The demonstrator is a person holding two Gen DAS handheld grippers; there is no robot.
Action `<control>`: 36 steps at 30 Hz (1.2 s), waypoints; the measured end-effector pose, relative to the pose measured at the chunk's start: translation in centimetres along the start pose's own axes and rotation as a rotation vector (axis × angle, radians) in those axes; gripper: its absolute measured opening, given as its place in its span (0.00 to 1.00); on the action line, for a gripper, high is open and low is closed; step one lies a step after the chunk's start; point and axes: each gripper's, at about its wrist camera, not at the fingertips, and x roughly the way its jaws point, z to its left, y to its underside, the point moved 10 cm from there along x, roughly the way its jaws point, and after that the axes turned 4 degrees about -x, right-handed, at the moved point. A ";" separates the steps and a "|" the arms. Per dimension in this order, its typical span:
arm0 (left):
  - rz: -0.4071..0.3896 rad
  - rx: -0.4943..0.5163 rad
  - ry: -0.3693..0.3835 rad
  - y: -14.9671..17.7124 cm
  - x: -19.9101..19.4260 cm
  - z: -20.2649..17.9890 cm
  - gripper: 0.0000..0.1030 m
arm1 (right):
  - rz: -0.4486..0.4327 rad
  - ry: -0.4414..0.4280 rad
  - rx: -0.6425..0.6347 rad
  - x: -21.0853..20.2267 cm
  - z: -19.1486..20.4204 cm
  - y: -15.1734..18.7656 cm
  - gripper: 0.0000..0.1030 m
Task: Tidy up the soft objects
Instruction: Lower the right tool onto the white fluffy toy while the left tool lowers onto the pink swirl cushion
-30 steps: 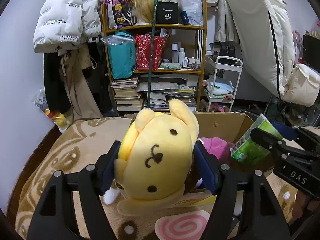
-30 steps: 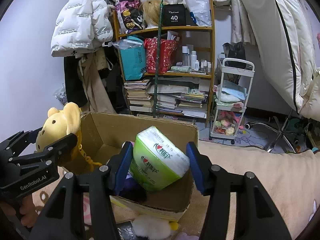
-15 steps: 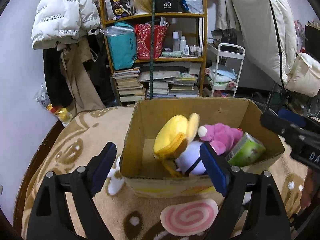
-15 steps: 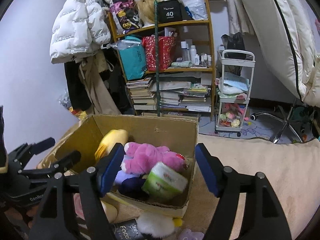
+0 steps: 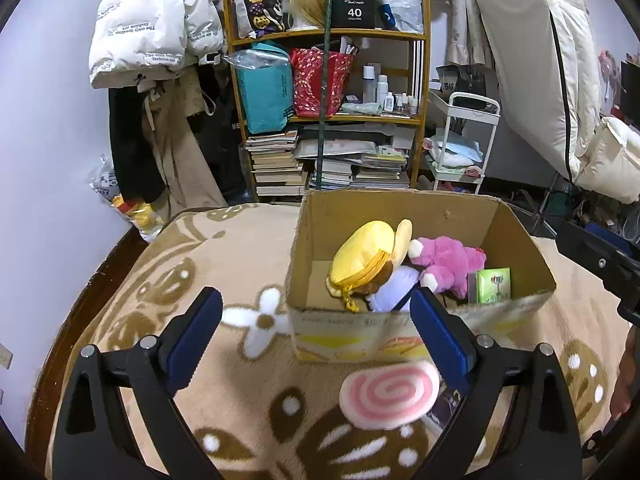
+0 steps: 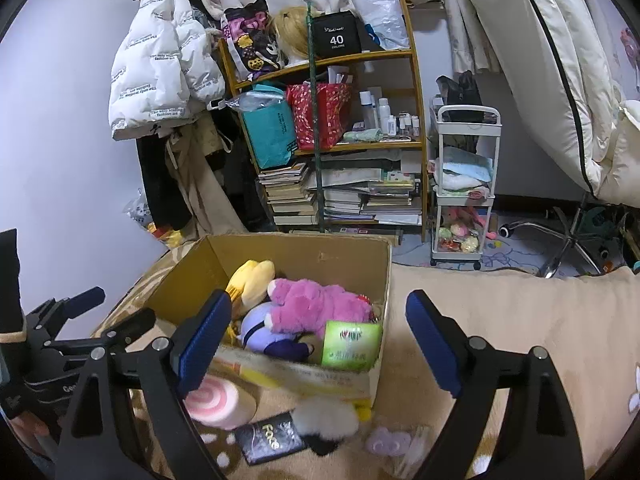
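An open cardboard box [image 5: 400, 212] [image 6: 384, 264] stands on the tan blanket. Inside lie a yellow plush [image 5: 366, 258] [image 6: 250, 280], a pink plush [image 5: 446, 260] [image 6: 316, 300], a purple plush [image 6: 258, 326] and a green tissue pack [image 5: 494, 285] [image 6: 350, 344]. My left gripper [image 5: 316, 336] is open and empty, in front of the box. My right gripper [image 6: 318, 340] is open and empty, near the box's front right. A pink swirl cushion [image 5: 388, 394] [image 6: 218, 400] lies before the box.
A white-and-black fluffy toy [image 6: 326, 422], a dark "Fake" packet [image 6: 270, 442] and a small lilac item [image 6: 388, 440] lie on the blanket [image 5: 208, 264]. A cluttered bookshelf [image 5: 328, 120], a white trolley [image 6: 464, 184] and hanging coats stand behind.
Both grippers opened: the yellow plush and the green tissue pack dropped into the box. Both grippers then pulled back and up from the box.
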 end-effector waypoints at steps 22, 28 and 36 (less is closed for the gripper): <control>0.022 0.031 -0.058 4.6 -6.7 1.6 0.91 | 0.023 0.007 0.037 -6.3 0.6 3.6 0.91; 0.037 0.016 -0.039 5.2 -7.3 1.6 0.92 | 0.046 0.016 0.031 -6.8 0.8 4.9 0.91; 0.056 0.005 -0.031 5.7 -6.9 1.4 0.92 | 0.060 0.012 0.040 -6.5 0.7 5.5 0.91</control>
